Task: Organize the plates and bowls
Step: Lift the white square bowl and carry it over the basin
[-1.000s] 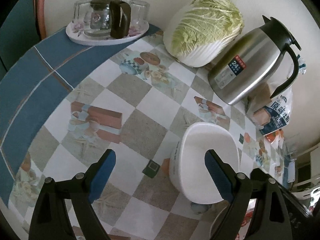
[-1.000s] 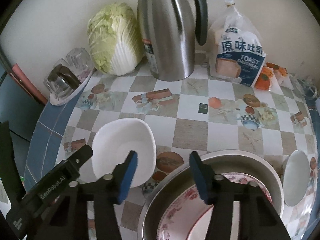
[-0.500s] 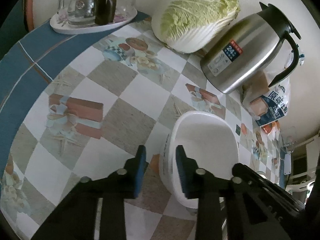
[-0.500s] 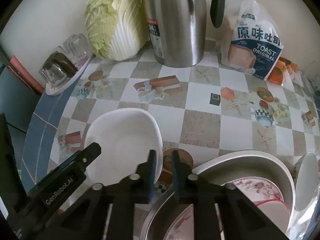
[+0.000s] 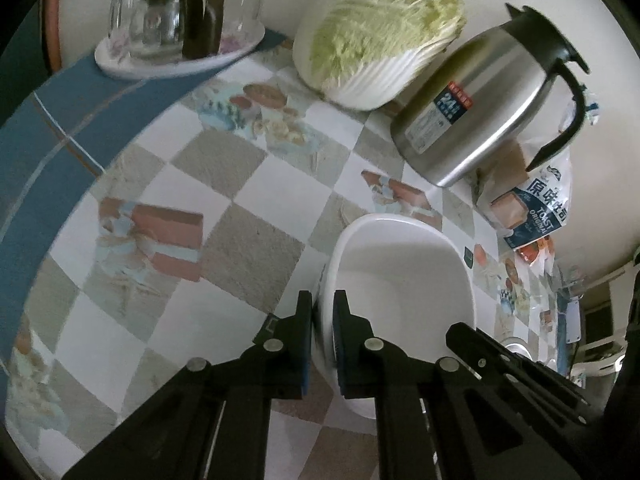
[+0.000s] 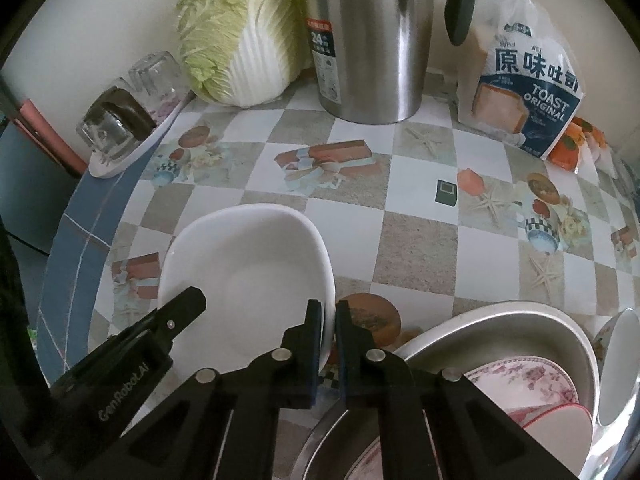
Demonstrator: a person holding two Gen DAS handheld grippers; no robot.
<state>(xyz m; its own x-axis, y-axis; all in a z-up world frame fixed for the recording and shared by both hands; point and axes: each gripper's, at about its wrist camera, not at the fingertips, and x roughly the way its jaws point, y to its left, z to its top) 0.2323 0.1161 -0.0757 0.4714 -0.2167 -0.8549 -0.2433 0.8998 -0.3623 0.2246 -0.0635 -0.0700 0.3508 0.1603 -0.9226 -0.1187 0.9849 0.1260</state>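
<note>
Both sets of fingers are pinching now. In the left wrist view my left gripper (image 5: pixel 322 320) has its two pads clamped on the near left rim of the white bowl (image 5: pixel 404 276), one pad outside the wall, one inside, low and centre in the frame. A second back those fingers stood spread wide on either side of the rim; they have just been closing, and the rim is what they close on.

Same story on the other side. In the right wrist view my right gripper (image 6: pixel 328 320) pinches the bowl's right-hand rim (image 6: pixel 248 268), the blue pads drawn together with only the thin white edge between them. They too were spread a second ago, above the gap between the bowl and the basin, and have just been closing. The left gripper's black arm shows at lower left of this frame, reaching in over the bowl's opposite side.

So I read it as a two-handed grasp, just made, with the bowl sitting on the checked desk (image 6: pixel 416 248), apparently not lifted yet.

Outward from there: the steel basin (image 6: pixel 496 332) at lower right holds a flowered plate (image 6: pixel 532 380) and other crockery, touching nothing I hold. Further back stand the cabbage (image 6: pixel 240 36), the steel jug (image 6: pixel 368 40) and the toast bag (image 6: pixel 528 92).

Next, I judge, comes an even lift; unequal pull could tip the bowl.
</note>
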